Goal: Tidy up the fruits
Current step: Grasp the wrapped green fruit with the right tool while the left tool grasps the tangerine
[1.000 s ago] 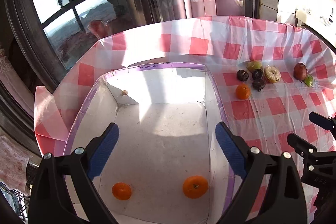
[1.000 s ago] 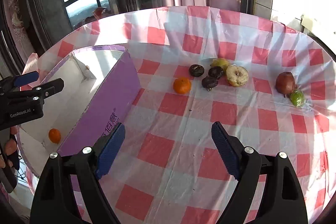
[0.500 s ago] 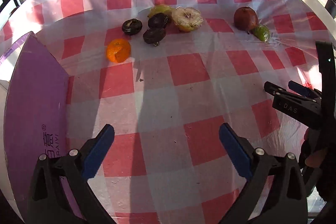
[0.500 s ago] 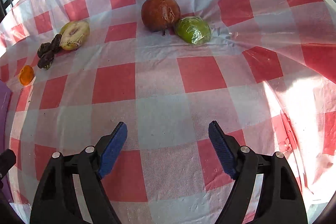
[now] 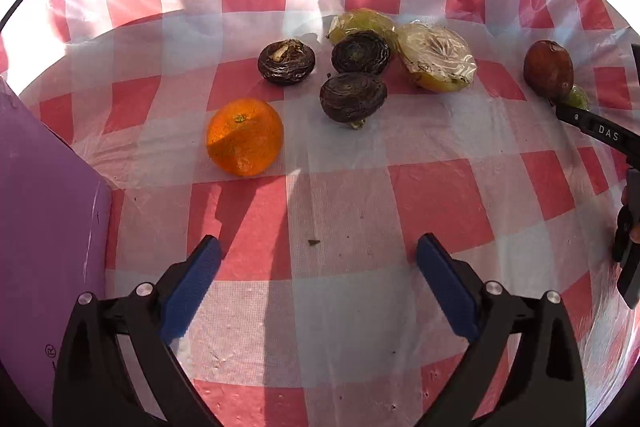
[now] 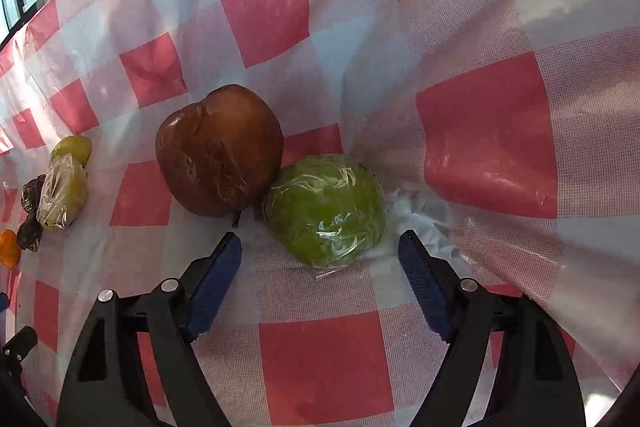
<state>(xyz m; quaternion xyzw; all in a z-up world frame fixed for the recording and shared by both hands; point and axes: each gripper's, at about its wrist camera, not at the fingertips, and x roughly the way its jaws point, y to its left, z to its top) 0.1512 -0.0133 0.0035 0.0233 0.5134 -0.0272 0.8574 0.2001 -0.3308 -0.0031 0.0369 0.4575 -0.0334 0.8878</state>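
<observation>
In the left wrist view an orange (image 5: 245, 136) lies on the checked cloth, with three dark wrinkled fruits (image 5: 353, 97) and two plastic-wrapped pale fruits (image 5: 438, 57) behind it. My left gripper (image 5: 318, 259) hangs open above bare cloth, short of the orange. In the right wrist view a brown apple (image 6: 219, 149) touches a green fruit wrapped in film (image 6: 326, 209). My right gripper (image 6: 320, 251) is just short of the green fruit, its jaws opening and the pads not touching it.
A purple box wall (image 5: 44, 251) stands at the left of the left wrist view. The right gripper's black body (image 5: 600, 133) shows at that view's right edge, by the brown apple (image 5: 548, 69). Red-and-white checked cloth (image 6: 488, 143) covers the table, with folds at the right.
Both grippers have swung away from the box and dropped toward the fruit. The left one now faces the orange and dark fruits; the right one has closed in on the apple and green fruit.
</observation>
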